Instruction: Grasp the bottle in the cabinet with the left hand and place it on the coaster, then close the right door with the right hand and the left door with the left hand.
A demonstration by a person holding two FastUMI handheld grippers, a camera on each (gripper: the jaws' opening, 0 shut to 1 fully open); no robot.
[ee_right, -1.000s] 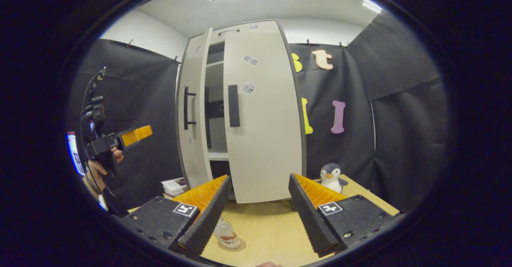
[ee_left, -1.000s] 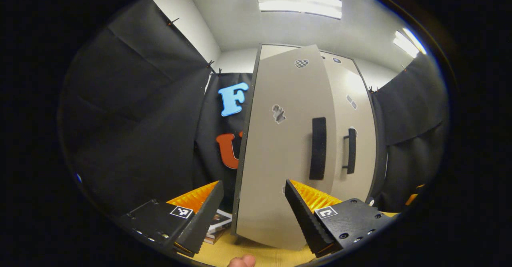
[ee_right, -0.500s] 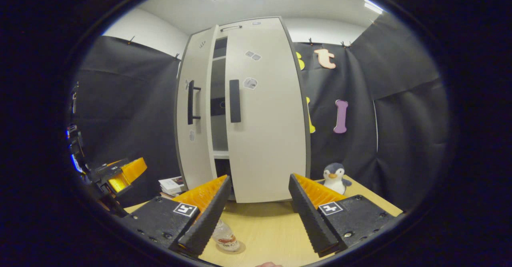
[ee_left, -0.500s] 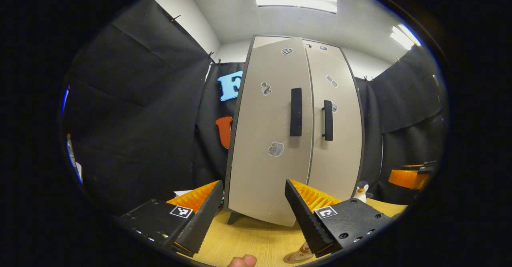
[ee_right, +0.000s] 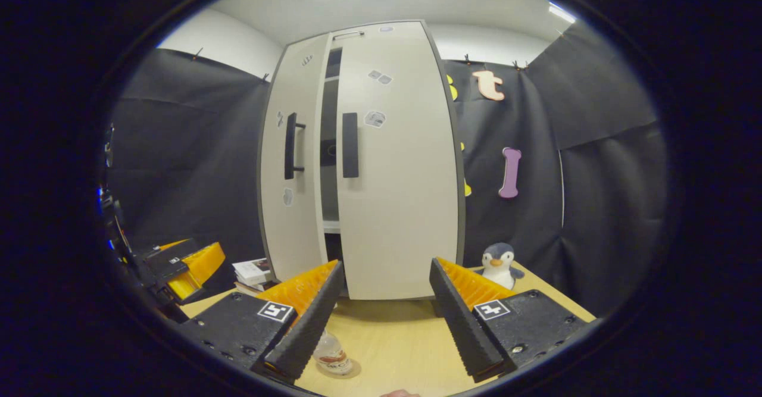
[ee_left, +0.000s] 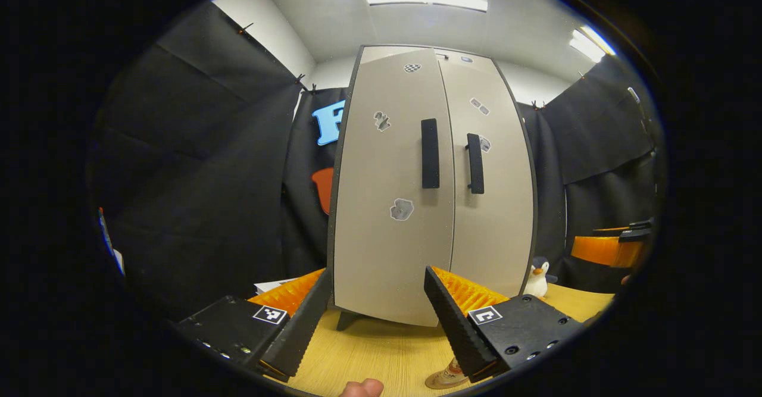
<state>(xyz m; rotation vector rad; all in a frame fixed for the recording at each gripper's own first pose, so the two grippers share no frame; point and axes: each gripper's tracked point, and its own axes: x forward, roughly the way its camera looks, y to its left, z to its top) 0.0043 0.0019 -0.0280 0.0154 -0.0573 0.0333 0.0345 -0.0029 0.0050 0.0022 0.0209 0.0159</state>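
Two doors face the left gripper view: the left door (ee_left: 393,194) and right door (ee_left: 494,194) look nearly flush, with the left gripper (ee_left: 375,319) fingers apart and empty above the desk (ee_left: 381,361), and the bottle (ee_left: 447,376) at the lower edge. In the right gripper view, a narrow gap remains between left door (ee_right: 292,165) and right door (ee_right: 399,165); the bottle (ee_right: 331,355) stands on the coaster (ee_right: 351,370), and the right gripper (ee_right: 384,319) fingers are apart, holding nothing. Placement appears done; full closure of the doors appears outstanding.
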